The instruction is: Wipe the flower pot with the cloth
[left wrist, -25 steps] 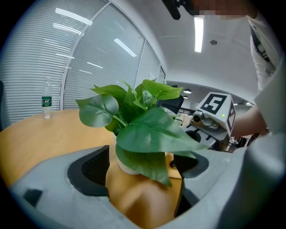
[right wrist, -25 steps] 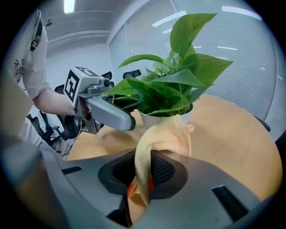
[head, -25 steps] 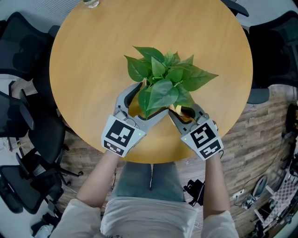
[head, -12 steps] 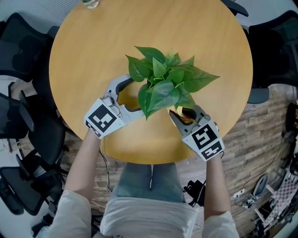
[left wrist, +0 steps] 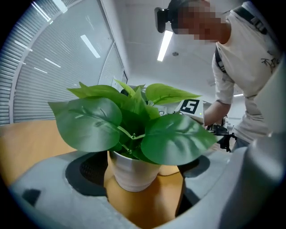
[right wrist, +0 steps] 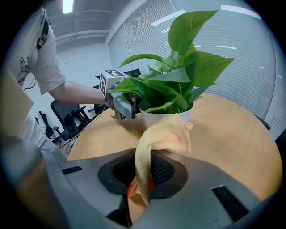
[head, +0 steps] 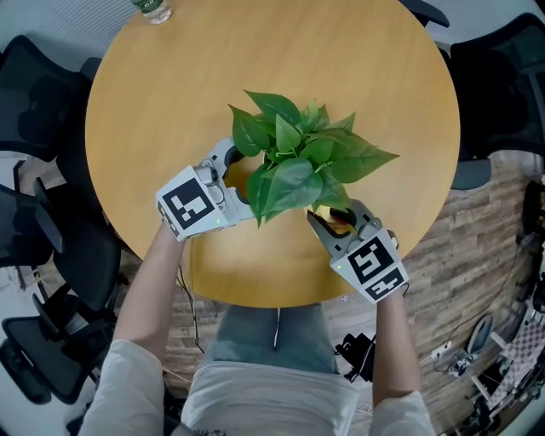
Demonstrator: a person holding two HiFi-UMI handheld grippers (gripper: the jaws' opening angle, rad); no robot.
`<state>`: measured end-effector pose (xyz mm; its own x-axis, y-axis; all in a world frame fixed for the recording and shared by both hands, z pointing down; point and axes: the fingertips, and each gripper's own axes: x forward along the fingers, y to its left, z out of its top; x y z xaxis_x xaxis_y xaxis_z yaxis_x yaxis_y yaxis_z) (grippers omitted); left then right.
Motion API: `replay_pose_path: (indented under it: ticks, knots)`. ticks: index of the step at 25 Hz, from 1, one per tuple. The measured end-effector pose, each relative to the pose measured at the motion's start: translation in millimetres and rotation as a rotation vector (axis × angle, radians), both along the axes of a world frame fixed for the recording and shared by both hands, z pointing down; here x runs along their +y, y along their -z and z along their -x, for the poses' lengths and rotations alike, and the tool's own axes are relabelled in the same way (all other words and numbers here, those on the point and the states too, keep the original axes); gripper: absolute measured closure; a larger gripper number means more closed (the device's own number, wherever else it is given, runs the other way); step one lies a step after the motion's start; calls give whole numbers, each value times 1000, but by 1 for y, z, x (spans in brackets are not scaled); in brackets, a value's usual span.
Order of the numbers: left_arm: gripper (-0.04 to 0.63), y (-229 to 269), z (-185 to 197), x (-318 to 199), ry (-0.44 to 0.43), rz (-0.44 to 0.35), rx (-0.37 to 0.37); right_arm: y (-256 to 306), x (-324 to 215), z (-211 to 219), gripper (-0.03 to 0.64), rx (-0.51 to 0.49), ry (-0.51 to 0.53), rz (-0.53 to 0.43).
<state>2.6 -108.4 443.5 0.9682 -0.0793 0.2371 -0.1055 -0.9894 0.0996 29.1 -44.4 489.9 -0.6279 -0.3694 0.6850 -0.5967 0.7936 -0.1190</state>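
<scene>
A leafy green plant (head: 298,153) stands mid-table; its leaves hide the pot in the head view. The white ribbed flower pot (left wrist: 134,172) shows in the left gripper view, sitting between the wide-apart jaws of my left gripper (left wrist: 143,188). That left gripper (head: 241,179) comes in at the plant's left side and is open. My right gripper (head: 334,219) is at the plant's near right, shut on a yellow-orange cloth (right wrist: 163,138). The cloth (head: 341,220) hangs folded out of the right gripper (right wrist: 145,179), just short of the pot (right wrist: 165,117).
The round wooden table (head: 341,60) has its near edge just behind both grippers. A plastic bottle (head: 153,10) stands at the far left rim. Black office chairs (head: 34,94) ring the table, and cables lie on the floor at right.
My left gripper has swung from the plant's near side to its left, and its jaws now straddle the pot. The right gripper with the cloth has barely shifted.
</scene>
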Motion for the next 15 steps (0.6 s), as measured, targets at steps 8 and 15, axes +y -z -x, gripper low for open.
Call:
replay_pose_path:
  ticks: [8, 15]
  knots:
    - [132, -2, -3, -14, 26, 32, 8, -2, -2, 4, 563, 5, 1, 6]
    - [133, -4, -3, -13, 138, 35, -19, 0, -6, -4, 563, -7, -39, 1]
